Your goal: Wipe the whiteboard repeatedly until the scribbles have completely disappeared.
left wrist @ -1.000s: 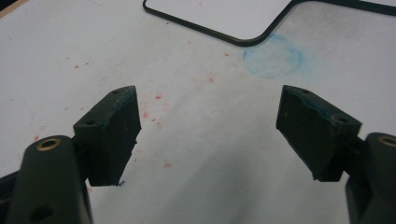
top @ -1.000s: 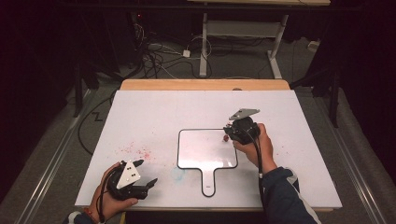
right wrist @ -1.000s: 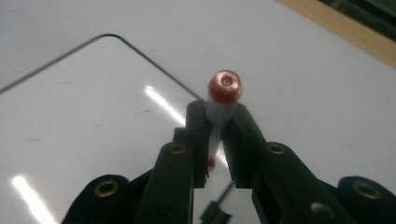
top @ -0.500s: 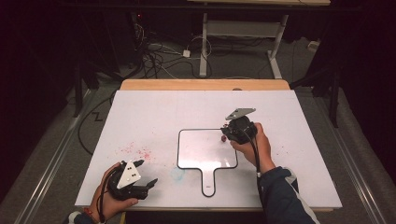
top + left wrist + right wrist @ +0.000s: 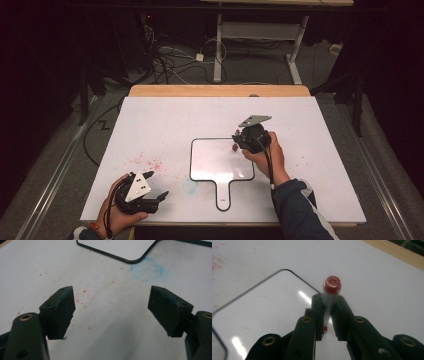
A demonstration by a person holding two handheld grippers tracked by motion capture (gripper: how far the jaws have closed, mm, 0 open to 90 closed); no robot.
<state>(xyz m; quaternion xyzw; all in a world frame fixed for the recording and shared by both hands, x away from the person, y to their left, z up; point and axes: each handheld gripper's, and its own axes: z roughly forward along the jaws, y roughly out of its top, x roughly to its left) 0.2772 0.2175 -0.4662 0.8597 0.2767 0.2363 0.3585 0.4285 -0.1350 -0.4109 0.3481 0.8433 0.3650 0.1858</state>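
A small white board with a black rim and a short handle [image 5: 220, 162] lies flat in the middle of the table. My right gripper [image 5: 239, 142] hovers over its upper right corner, shut on a marker with a red cap [image 5: 234, 146]. In the right gripper view the marker [image 5: 331, 290] stands pinched between the jaws of the right gripper [image 5: 329, 305], red cap end towards the camera, with the board [image 5: 262, 315] beneath. My left gripper [image 5: 159, 199] rests at the front left of the table, open and holding nothing. In its own view the left gripper [image 5: 110, 297] shows only the table between its jaws.
Red specks [image 5: 147, 161] dot the white tabletop left of the board, and a faint blue ring smudge [image 5: 147, 269] sits by the board's lower left corner [image 5: 132, 260]. A wooden strip [image 5: 220, 90] runs along the far edge. Cables and desk legs [image 5: 218, 45] stand beyond the table.
My right gripper has drifted slightly to the left over the board's corner with the marker still in it. The left gripper has stayed where it was.
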